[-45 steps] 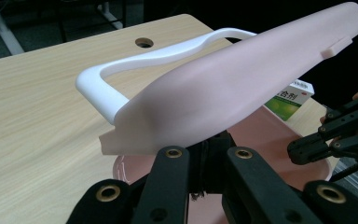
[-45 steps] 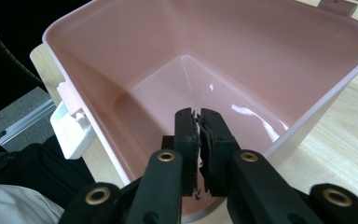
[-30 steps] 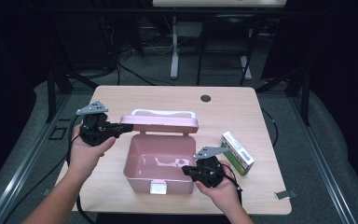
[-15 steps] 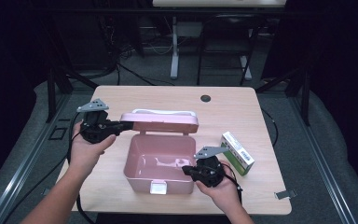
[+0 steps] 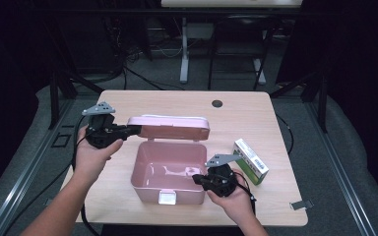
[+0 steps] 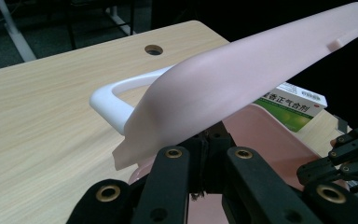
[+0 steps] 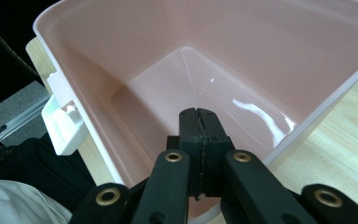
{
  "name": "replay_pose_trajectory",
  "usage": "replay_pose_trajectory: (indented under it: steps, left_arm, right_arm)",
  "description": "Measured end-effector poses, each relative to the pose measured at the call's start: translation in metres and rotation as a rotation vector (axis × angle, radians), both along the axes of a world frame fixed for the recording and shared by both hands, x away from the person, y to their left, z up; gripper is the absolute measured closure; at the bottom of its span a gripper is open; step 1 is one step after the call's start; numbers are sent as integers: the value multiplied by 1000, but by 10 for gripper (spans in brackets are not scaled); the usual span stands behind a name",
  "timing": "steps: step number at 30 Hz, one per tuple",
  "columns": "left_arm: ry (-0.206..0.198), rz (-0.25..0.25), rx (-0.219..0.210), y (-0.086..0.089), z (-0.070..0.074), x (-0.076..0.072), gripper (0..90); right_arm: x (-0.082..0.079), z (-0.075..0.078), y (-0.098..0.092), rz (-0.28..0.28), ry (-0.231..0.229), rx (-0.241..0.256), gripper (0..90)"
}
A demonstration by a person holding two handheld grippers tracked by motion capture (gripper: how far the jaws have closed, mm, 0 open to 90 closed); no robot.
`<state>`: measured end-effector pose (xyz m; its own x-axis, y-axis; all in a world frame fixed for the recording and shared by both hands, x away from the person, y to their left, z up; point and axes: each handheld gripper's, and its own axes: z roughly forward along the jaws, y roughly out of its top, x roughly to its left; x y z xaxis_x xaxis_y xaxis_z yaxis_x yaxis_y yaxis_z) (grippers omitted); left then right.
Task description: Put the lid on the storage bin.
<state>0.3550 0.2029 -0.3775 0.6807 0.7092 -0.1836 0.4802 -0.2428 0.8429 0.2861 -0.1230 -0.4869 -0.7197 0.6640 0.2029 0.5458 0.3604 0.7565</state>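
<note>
An open pink box (image 5: 150, 191) stands at the table's front middle, and its inside (image 7: 205, 70) holds nothing. Its pink lid (image 5: 170, 127) is raised behind it, with a white handle (image 6: 116, 100) on the outer face. My left gripper (image 5: 134, 130) is shut on the lid's left edge (image 6: 242, 84), the jaws (image 6: 209, 140) meeting under that edge. My right gripper (image 5: 197, 178) is at the box's front right corner. Its jaws (image 7: 198, 114) are pressed together across the rim, tips over the inside, with nothing seen between them. A green and white carton (image 5: 250, 161) lies to the right of the box.
The light wood table (image 5: 177, 101) has a round cable hole (image 5: 217, 103) at its back. A white latch (image 5: 167, 197) sits on the box's front wall. A small metal clip (image 5: 299, 205) lies near the front right edge. Dark floor and stands surround the table.
</note>
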Motion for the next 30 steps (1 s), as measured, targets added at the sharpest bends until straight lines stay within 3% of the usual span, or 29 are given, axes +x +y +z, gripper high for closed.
replay_pose_trajectory:
  steps: [30]
  left_arm:
    - [5, 32, 0, -1, -1, 13, 900]
  right_arm:
    - [3, -1, -5, -8, 7, 17, 897]
